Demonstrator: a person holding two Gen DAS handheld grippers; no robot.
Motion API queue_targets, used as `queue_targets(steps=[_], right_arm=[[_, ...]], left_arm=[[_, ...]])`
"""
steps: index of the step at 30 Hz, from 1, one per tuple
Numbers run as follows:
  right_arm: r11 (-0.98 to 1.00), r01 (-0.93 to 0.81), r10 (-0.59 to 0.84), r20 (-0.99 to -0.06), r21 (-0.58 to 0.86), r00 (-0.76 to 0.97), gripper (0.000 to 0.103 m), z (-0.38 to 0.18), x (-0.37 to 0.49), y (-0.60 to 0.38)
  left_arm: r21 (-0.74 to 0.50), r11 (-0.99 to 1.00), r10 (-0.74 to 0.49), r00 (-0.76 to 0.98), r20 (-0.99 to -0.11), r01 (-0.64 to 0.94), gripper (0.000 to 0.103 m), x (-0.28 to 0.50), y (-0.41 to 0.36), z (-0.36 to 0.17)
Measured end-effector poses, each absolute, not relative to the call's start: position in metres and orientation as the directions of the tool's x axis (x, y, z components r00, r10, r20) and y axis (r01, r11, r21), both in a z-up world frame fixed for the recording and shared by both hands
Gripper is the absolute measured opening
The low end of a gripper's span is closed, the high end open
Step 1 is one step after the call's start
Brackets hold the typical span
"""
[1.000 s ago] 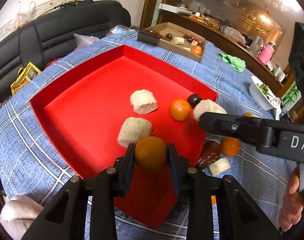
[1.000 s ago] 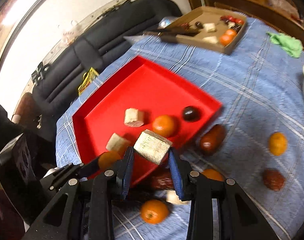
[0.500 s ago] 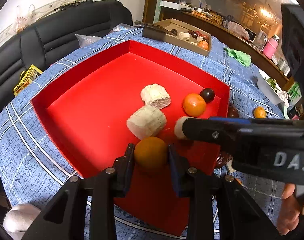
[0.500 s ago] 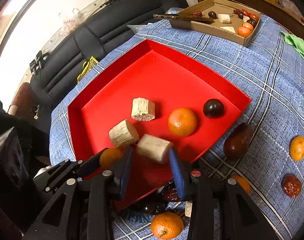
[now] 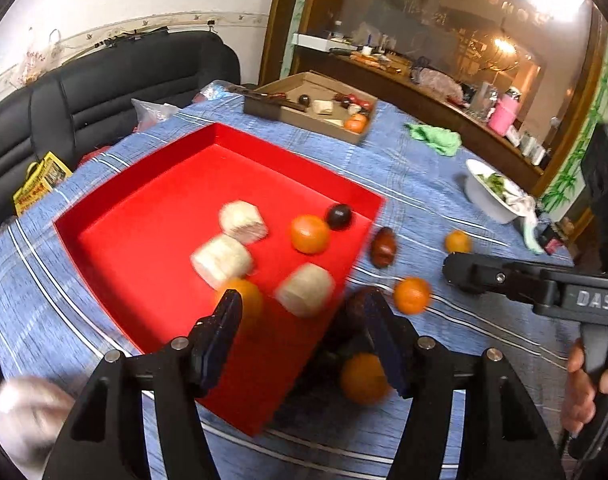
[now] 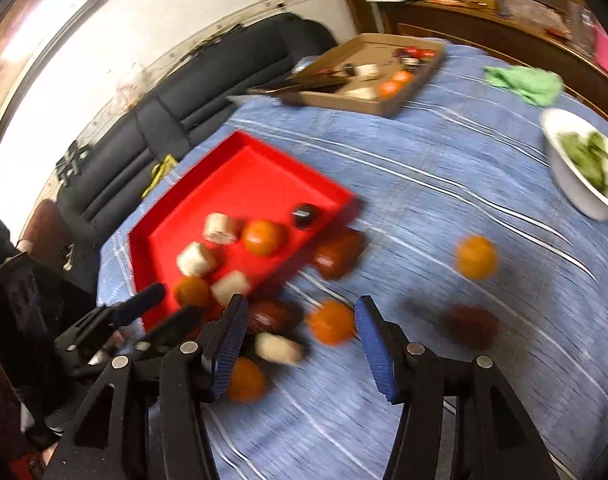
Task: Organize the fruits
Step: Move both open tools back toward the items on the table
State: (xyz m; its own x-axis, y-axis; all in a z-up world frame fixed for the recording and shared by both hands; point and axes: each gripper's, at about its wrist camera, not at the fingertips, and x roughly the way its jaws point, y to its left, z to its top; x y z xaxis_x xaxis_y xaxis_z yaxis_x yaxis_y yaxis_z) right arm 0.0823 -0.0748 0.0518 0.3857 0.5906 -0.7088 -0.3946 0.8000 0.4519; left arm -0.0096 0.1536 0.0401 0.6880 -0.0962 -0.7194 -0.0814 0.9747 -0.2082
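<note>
A red tray [image 5: 144, 200] on the blue cloth holds three pale chunks [image 5: 242, 222], two oranges [image 5: 310, 234] and a dark round fruit [image 5: 339, 216]. My left gripper [image 5: 304, 320] is open and empty over the tray's near corner, beside an orange [image 5: 246, 300]. My right gripper [image 6: 300, 332] is open and empty above the cloth, near an orange [image 6: 330, 322]. Loose oranges [image 6: 476, 257], brown fruits [image 6: 338, 256] and a pale chunk [image 6: 278, 349] lie on the cloth. The tray also shows in the right wrist view [image 6: 240, 176].
A cardboard box [image 5: 308, 104] of fruit stands at the table's far side. A green cloth [image 5: 434, 138] and a white bowl [image 6: 576, 176] with greens lie to the right. A black sofa [image 5: 84, 92] is behind the table.
Both grippers opened. The left let go of its orange in the tray, the right let go of its pale chunk in the tray. Both pulled back, the right toward the loose fruit.
</note>
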Motion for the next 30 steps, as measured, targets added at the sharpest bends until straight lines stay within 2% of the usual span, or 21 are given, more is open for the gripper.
queue_targets(steps=[10, 13, 16, 18, 24, 29, 30], right_arm=[[0.861, -0.319, 0.503, -0.756, 0.396, 0.419, 0.060, 0.021, 0.070, -0.135], [0.873, -0.309, 0.482, -0.769, 0.378, 0.419, 0.060, 0.013, 0.075, -0.137], [0.888, -0.310, 0.450, -0.785, 0.341, 0.426, 0.060, 0.007, 0.084, -0.133], [0.893, -0.311, 0.436, -0.794, 0.325, 0.424, 0.060, 0.003, 0.089, -0.131], [0.903, -0.308, 0.411, -0.809, 0.299, 0.420, 0.060, -0.002, 0.102, -0.127], [0.903, -0.312, 0.407, -0.821, 0.295, 0.400, 0.048, -0.008, 0.108, -0.120], [0.904, -0.310, 0.405, -0.819, 0.293, 0.406, 0.048, -0.008, 0.108, -0.119]], left_arm=[[-0.233, 0.969, -0.125, 0.649, -0.750, -0.083, 0.062, -0.037, 0.112, 0.020], [-0.241, 0.965, -0.121, 0.635, -0.763, -0.105, 0.056, -0.039, 0.111, 0.012], [-0.259, 0.956, -0.119, 0.623, -0.773, -0.139, 0.055, -0.039, 0.113, 0.003], [-0.269, 0.951, -0.123, 0.614, -0.780, -0.151, 0.047, -0.036, 0.114, -0.002], [-0.265, 0.953, -0.120, 0.618, -0.777, -0.149, 0.047, -0.030, 0.113, -0.003], [-0.238, 0.964, -0.119, 0.609, -0.784, -0.118, 0.045, -0.020, 0.105, -0.002], [-0.227, 0.967, -0.112, 0.607, -0.787, -0.115, 0.038, -0.019, 0.104, -0.002]])
